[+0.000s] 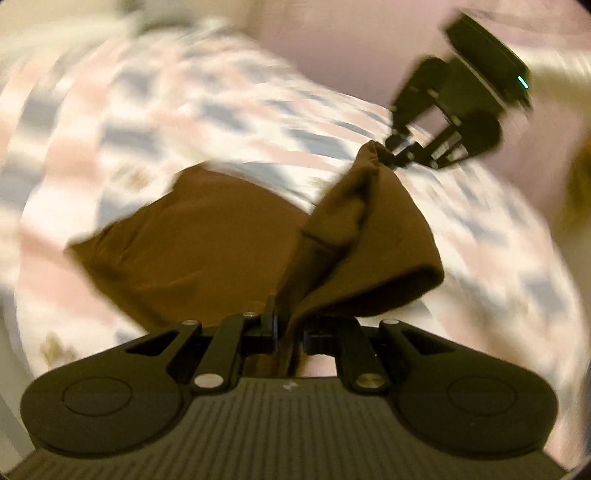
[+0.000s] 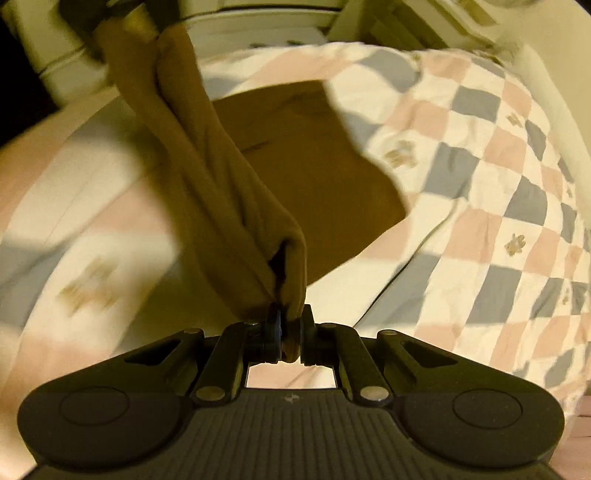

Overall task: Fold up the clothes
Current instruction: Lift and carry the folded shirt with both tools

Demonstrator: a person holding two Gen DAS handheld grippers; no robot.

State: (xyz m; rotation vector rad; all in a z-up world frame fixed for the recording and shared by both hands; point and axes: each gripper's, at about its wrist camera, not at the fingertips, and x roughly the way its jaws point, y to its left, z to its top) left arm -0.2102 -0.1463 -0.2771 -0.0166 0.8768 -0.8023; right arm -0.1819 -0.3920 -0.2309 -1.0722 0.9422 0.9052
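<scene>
**Inspector:** Start with the largest item.

**Assistant:** A bed, covered by a checked quilt in cream, pink and grey-blue squares, some with small tan motifs. It fills most of both views. The left wrist view is heavily blurred.

**Inspector:** The garment?

**Assistant:** One brown garment. Its main body lies flat on the quilt, well in from the bed's edges. One edge of it is lifted off the quilt and stretched as a bunched band between the two grippers.

**Inspector:** Any containers?

**Assistant:** None identifiable in either view.

**Inspector:** Left gripper.

**Assistant:** The left gripper is clenched on the brown cloth; fabric passes between its fingers and rises in a loose fold toward the other tool. It is held above the near part of the garment, looking down across the bed.

**Inspector:** Right gripper.

**Assistant:** The right gripper is likewise clamped on a gathered corner of the garment. In the left wrist view its tips pinch the peak of the raised fold, held clear above the quilt, with a small green light on its body.

**Inspector:** The room?

**Assistant:** Pale furniture stands beyond the far edge of the bed; detail is too blurred to identify. A pinkish plain surface shows beyond the quilt.
</scene>
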